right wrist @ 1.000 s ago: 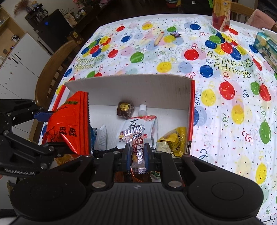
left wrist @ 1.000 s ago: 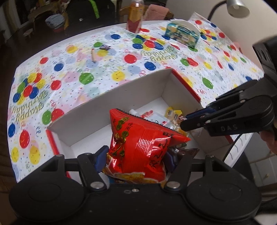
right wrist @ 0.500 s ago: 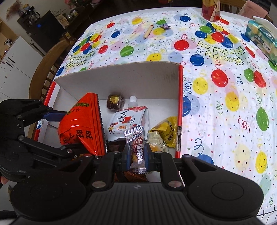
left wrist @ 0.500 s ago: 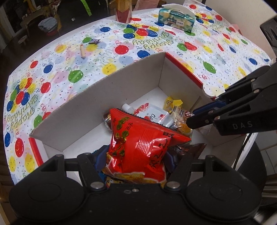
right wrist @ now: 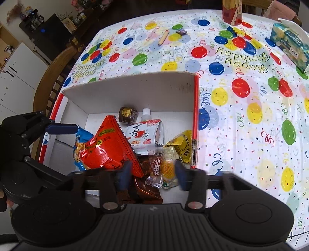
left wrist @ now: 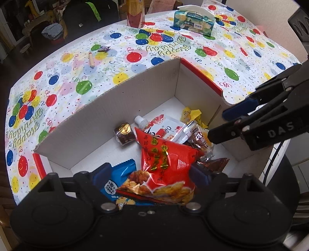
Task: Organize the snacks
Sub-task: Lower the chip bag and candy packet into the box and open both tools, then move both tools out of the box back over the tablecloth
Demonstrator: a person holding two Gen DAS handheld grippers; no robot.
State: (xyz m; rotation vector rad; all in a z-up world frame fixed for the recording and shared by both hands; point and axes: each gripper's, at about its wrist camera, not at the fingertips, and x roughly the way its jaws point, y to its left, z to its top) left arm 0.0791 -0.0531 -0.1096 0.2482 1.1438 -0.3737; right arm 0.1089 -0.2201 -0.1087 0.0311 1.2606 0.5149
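A white cardboard box (left wrist: 115, 92) (right wrist: 135, 92) with red outer sides holds several snacks. A red snack bag (left wrist: 164, 160) (right wrist: 108, 148) lies between the fingers of my left gripper (left wrist: 151, 171) (right wrist: 87, 148), which is open. A gap shows beside the left pad, and the bag rests on a blue packet (left wrist: 119, 177) (right wrist: 79, 141). My right gripper (right wrist: 152, 175) (left wrist: 222, 125) is open over the box's right side. Below it a small brown packet (right wrist: 155, 168) (left wrist: 199, 139) lies loose. Further in are a white-red pouch (right wrist: 143, 135), a round brown cake (right wrist: 127, 114) and a yellow packet (right wrist: 182, 146).
The box sits at the near edge of a round table with a balloon-print cloth (right wrist: 241, 108). At the far side stand a tissue box (left wrist: 193, 23) (right wrist: 289, 46) and a red carton (left wrist: 135, 13) (right wrist: 231, 11). A small stick (right wrist: 163, 37) and a candy wrapper (right wrist: 181, 31) lie there. A wooden chair (right wrist: 48, 83) stands left.
My right gripper opened and the small brown packet dropped into the box. My left gripper moved down into the box and spread, and the red bag sagged onto the blue packet.
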